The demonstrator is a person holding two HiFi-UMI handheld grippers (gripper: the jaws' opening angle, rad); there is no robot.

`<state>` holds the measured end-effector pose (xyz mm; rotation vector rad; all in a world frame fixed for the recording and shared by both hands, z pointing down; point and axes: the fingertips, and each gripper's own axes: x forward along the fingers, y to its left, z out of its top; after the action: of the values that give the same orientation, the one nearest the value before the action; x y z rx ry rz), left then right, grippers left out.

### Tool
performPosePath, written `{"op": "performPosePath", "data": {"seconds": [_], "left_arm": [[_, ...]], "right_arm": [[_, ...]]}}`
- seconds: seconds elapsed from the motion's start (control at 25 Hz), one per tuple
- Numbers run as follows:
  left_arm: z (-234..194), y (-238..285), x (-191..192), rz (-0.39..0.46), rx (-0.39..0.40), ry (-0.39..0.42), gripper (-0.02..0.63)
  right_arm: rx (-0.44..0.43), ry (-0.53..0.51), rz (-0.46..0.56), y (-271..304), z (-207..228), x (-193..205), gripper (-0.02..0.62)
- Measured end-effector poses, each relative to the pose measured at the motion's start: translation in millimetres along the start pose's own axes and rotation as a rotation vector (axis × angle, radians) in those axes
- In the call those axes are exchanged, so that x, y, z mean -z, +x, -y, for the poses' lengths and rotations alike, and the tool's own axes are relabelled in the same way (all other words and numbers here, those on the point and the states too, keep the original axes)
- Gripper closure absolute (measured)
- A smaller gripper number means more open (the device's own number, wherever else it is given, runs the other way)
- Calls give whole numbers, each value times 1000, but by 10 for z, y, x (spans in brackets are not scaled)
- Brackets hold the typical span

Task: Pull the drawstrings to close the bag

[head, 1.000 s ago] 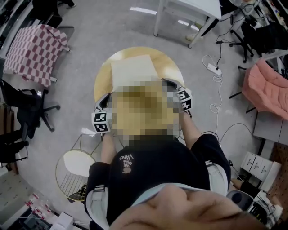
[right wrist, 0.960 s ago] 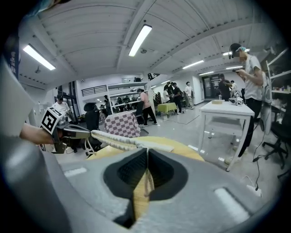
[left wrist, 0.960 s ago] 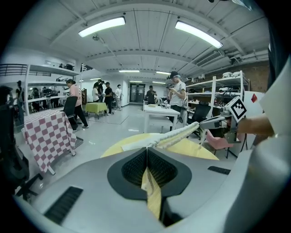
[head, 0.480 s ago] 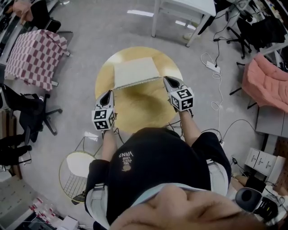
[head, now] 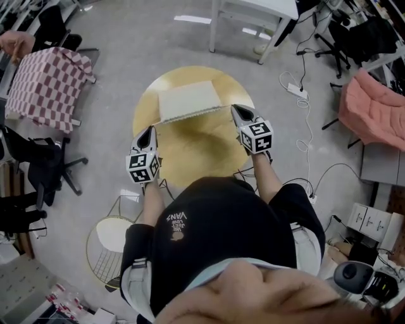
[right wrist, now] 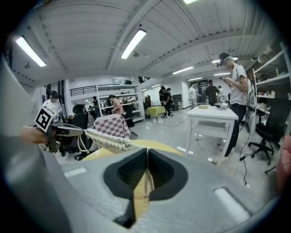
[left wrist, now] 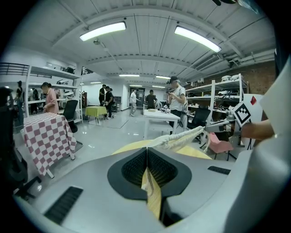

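A cream drawstring bag (head: 188,101) lies on the round yellow table (head: 190,152). Its near edge, the gathered mouth (head: 190,116), is stretched in a line between my two grippers. My left gripper (head: 150,130) is at the mouth's left end, shut on a drawstring. At the right end my right gripper (head: 235,109) is shut on the other drawstring. In the left gripper view the bunched mouth (left wrist: 179,139) runs from my shut left gripper (left wrist: 147,148) to the right gripper. The right gripper view shows the same bunched mouth (right wrist: 107,139) beyond the shut right gripper (right wrist: 148,149).
A white table (head: 253,12) stands beyond the round one. A checkered cloth (head: 44,79) and an office chair (head: 38,164) are at the left. A wire stool (head: 111,237) is by the person's left side. Cables (head: 304,95) and pink fabric (head: 373,111) are at the right.
The right gripper has moved up and slightly outward. The left gripper has stayed about where it was. The bag's mouth stays stretched between them.
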<state>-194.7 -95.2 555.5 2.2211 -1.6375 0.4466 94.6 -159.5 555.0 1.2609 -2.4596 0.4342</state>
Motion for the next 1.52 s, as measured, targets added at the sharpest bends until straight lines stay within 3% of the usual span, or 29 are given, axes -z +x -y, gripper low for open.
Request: {"op": "performPosePath", "data": {"seconds": [0.56,1.52], "left_arm": [[-122,11,-86,28,-8,-20,589],[-224,-86,-83,41,-20,-54,589]], "right_arm": [[30,39,40,-55,65,-91,594],[86,63,25,-188,204,-22,594]]}}
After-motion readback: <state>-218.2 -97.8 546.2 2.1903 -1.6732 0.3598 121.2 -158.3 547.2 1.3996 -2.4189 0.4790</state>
